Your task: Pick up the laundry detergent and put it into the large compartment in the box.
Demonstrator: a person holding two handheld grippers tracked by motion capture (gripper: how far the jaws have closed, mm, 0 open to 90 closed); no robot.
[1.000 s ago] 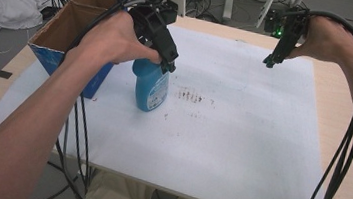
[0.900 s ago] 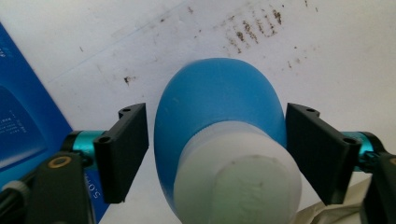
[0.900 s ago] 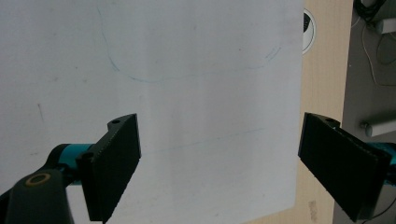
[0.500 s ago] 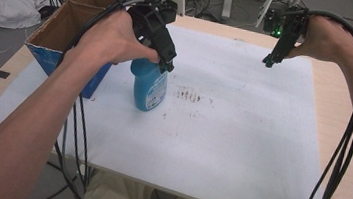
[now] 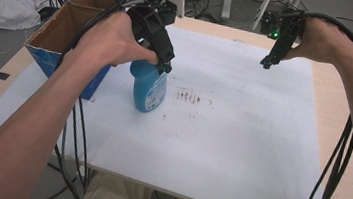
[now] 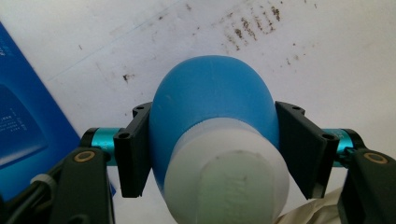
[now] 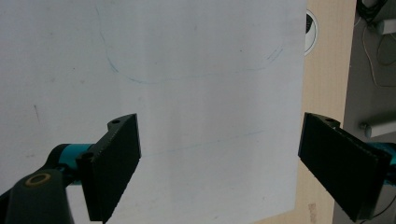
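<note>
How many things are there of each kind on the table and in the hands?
Blue bottle with a white cap: 1
Cardboard box with blue sides: 1
White sheet covering the table: 1
Hand-held grippers: 2, the left hand-held gripper shut on the bottle and the right hand-held gripper open over the sheet
Total: 5

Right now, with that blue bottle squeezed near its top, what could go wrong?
The left hand-held gripper has just been closing on the blue bottle, and its jaws meet the rounded shoulder just below the white cap, so it might slip when lifted. The cardboard box stands close beside it; a swing could bump it.
</note>
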